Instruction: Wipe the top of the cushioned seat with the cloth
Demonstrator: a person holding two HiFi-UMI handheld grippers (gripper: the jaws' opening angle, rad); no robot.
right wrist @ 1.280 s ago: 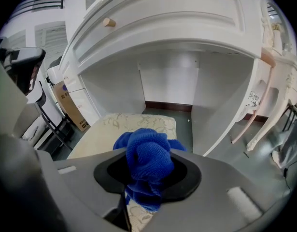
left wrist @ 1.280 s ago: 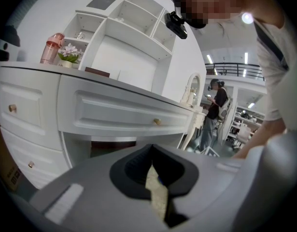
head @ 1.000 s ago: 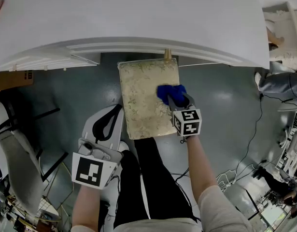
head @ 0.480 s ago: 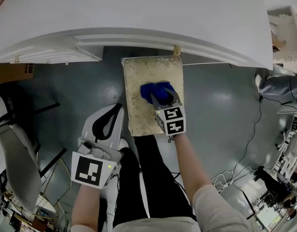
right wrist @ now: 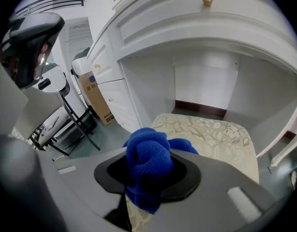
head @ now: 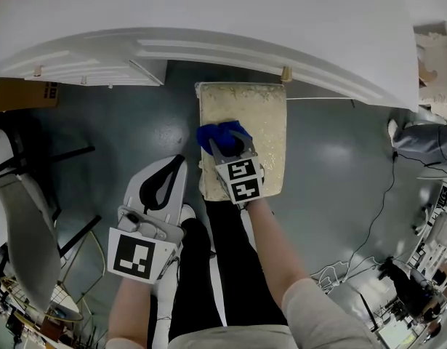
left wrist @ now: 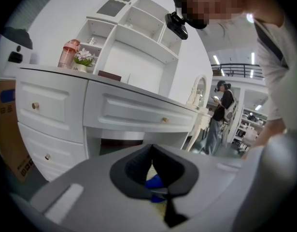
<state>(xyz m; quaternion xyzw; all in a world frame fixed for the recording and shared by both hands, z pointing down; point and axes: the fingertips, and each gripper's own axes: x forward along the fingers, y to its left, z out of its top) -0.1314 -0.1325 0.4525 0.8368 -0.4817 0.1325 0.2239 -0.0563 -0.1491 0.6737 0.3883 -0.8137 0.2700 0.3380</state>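
White desk point(head: 208, 20) overhangs cushioned seat point(head: 265, 122); right tool point(head: 227, 145) pinches cloth point(head: 219, 131) at seat's left edge; left tool point(head: 169, 171) pressed together, aside.

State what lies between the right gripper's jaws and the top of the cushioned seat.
The blue cloth: the right gripper holds it bunched in its jaws, over the cushioned seat near its left edge. The right gripper view shows this best.

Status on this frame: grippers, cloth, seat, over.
Right gripper shut on cloth, cloth on seat near its left edge. Left gripper shut, empty, beside seat. Nothing else on seat top.
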